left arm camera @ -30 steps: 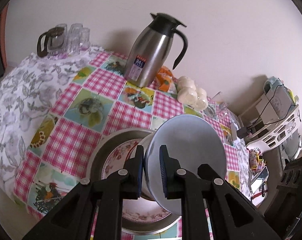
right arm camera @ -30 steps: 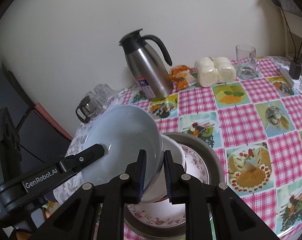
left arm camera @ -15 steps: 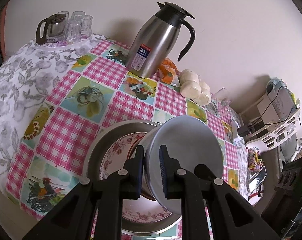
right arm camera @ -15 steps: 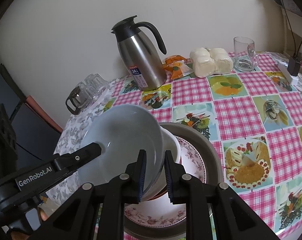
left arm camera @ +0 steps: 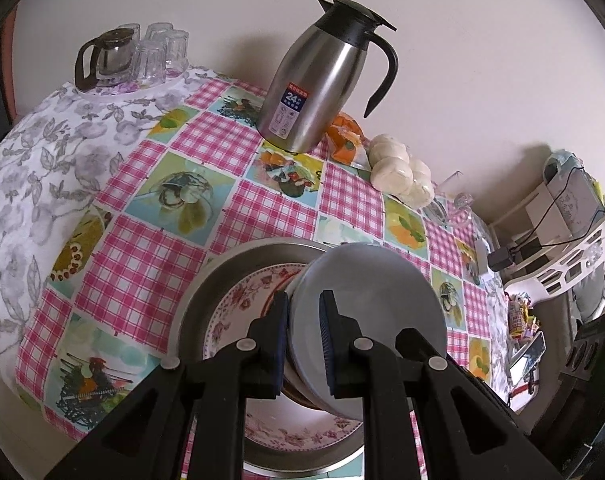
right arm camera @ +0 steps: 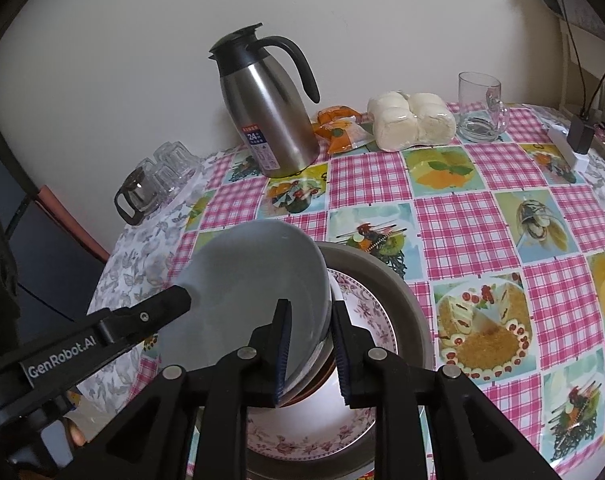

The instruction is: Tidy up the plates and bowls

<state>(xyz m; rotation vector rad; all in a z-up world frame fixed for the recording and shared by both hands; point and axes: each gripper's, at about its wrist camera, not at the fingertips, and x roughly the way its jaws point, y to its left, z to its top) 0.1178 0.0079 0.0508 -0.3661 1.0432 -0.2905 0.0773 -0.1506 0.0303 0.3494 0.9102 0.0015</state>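
Soft, even daylight fills both views, bright without harsh glare. The steel jug [left arm camera: 322, 76] carries a pale vertical highlight and throws a faint shadow on the wall [left arm camera: 462, 40] behind it. Fisheye distortion bows the surface [right arm camera: 482, 220] strongly, and black vignetting rings each frame. Focus is sharp at centre and softer towards the edges.

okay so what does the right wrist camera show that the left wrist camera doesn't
Only the right wrist view shows the left gripper reaching in, the grey bowl's hollow inside and an upright glass mug. Only the left wrist view shows the white rack with cables beside the table. Both show the bowl's rim pinched over the floral plate, the steel thermos jug and wrapped buns.
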